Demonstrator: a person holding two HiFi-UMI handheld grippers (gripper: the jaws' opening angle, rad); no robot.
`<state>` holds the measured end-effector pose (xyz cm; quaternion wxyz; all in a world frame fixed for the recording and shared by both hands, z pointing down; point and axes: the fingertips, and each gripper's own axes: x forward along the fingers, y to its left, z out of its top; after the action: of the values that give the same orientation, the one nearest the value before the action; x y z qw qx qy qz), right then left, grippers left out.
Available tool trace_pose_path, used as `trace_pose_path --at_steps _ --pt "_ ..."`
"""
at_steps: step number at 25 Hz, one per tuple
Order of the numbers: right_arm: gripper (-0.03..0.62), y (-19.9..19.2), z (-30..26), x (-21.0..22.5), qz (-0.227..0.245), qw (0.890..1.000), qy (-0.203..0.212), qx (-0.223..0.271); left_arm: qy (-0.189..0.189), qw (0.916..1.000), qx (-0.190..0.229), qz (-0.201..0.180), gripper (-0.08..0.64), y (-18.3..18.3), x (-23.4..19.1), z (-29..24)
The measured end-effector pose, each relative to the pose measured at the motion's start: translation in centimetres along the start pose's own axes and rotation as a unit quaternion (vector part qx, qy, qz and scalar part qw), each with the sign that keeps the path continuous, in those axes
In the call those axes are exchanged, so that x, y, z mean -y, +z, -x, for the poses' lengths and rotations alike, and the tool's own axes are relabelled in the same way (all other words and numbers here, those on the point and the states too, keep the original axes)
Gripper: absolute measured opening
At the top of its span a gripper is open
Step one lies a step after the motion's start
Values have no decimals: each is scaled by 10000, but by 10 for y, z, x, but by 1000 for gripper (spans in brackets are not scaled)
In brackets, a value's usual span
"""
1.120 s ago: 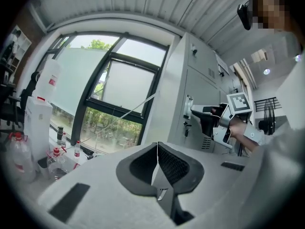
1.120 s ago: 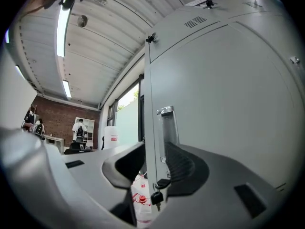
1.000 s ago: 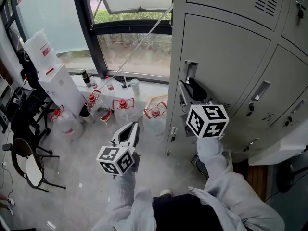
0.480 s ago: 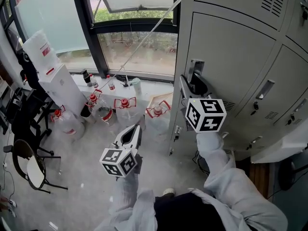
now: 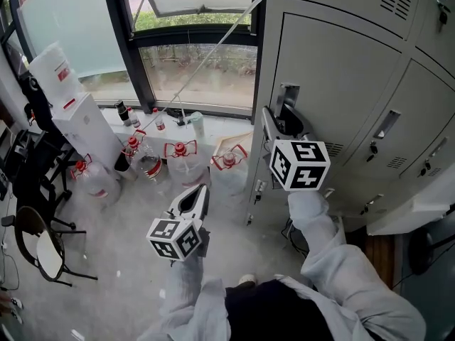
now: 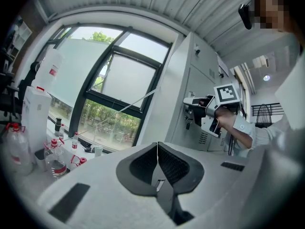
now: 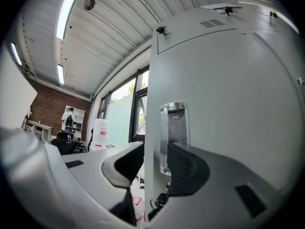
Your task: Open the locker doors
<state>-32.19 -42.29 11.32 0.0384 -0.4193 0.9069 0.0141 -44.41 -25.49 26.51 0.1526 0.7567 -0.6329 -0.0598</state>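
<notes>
The grey locker door carries a chrome handle at its left edge. My right gripper straddles that edge at the handle. In the right gripper view one pad lies against the door's edge and the other sits behind the handle, so the right gripper is shut on the door. My left gripper hangs low over the floor, away from the lockers. Its jaws meet in the left gripper view, shut with nothing in the left gripper. That view also shows the right gripper at the door.
More grey locker doors stand to the right and above. Several water bottles with red caps sit on the floor below the window. A white boxy unit and a black chair stand at the left.
My right gripper has shifted slightly up and left in the head view, still on the door's edge. The left gripper has hardly moved.
</notes>
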Motion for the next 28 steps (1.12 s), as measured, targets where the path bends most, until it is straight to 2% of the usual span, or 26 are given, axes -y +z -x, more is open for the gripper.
trace_pose_path --at_steps 8,15,17,28 --pt "130 2 20 -7 86 9997 198 94 61 10000 -30 22 11 -8 4 10" --pt "128 5 46 -16 125 9994 207 259 -41 9998 -49 -166 11 -11 24 12" --pt "104 6 54 -16 157 9992 174 320 -22 9997 -51 -217 11 -12 28 15" --pt "101 11 105 -22 54 9980 504 374 25 9998 -105 -149 11 -24 65 24"
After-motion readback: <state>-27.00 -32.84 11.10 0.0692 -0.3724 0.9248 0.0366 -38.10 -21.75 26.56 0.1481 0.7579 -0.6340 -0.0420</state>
